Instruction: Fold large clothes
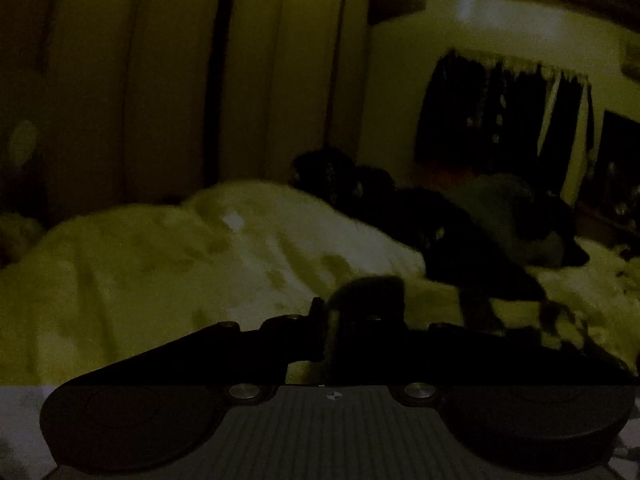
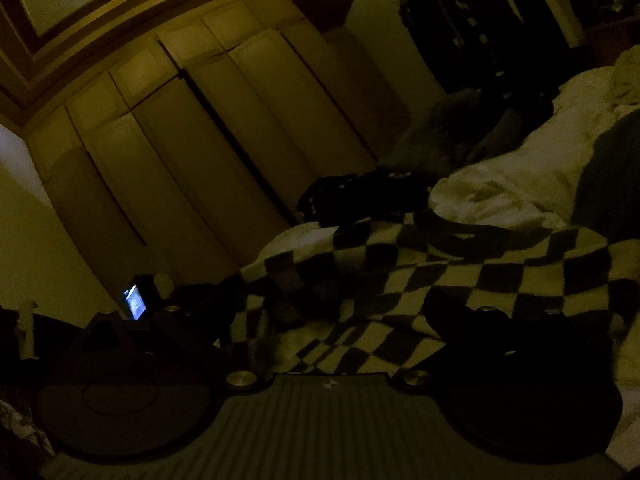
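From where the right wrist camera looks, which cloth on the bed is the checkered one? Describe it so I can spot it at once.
Start at the tall wardrobe doors and drop to the bed. The checkered cloth lies nearest the camera, spread in front of the pale bedding and a dark heap. It alone bears dark and light squares; its neighbours are plain.

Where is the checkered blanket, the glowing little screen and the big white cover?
Checkered blanket (image 2: 460, 276): right wrist view, on a light square near its middle.
Glowing screen (image 2: 135, 302): right wrist view, on the lit face.
White cover (image 1: 168, 264): left wrist view, on its broad rumpled top.
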Demonstrator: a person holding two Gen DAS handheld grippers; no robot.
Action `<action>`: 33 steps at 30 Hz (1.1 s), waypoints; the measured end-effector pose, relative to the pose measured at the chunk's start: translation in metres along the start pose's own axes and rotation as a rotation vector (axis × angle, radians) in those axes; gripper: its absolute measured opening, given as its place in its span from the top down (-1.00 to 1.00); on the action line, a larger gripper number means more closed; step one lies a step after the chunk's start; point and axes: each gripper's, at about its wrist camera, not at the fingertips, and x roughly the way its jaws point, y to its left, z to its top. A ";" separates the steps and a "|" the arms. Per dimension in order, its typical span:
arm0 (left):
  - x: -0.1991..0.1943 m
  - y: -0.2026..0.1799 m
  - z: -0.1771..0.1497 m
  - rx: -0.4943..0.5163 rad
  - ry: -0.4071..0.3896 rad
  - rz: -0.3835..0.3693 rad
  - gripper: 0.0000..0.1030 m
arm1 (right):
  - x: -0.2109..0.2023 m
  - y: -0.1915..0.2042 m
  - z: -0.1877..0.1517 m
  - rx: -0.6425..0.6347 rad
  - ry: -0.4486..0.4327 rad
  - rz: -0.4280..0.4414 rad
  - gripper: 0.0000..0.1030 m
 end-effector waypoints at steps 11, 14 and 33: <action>0.021 0.007 -0.028 0.021 0.080 -0.022 -1.00 | 0.013 -0.010 -0.016 0.062 0.047 -0.035 -0.96; -0.015 0.027 -0.034 -0.001 0.072 -0.016 -1.00 | 0.013 -0.014 -0.020 0.056 0.045 -0.043 -0.96; -0.062 0.001 -0.125 0.404 0.281 0.115 -1.00 | 0.011 -0.028 -0.046 0.176 0.050 -0.021 -0.96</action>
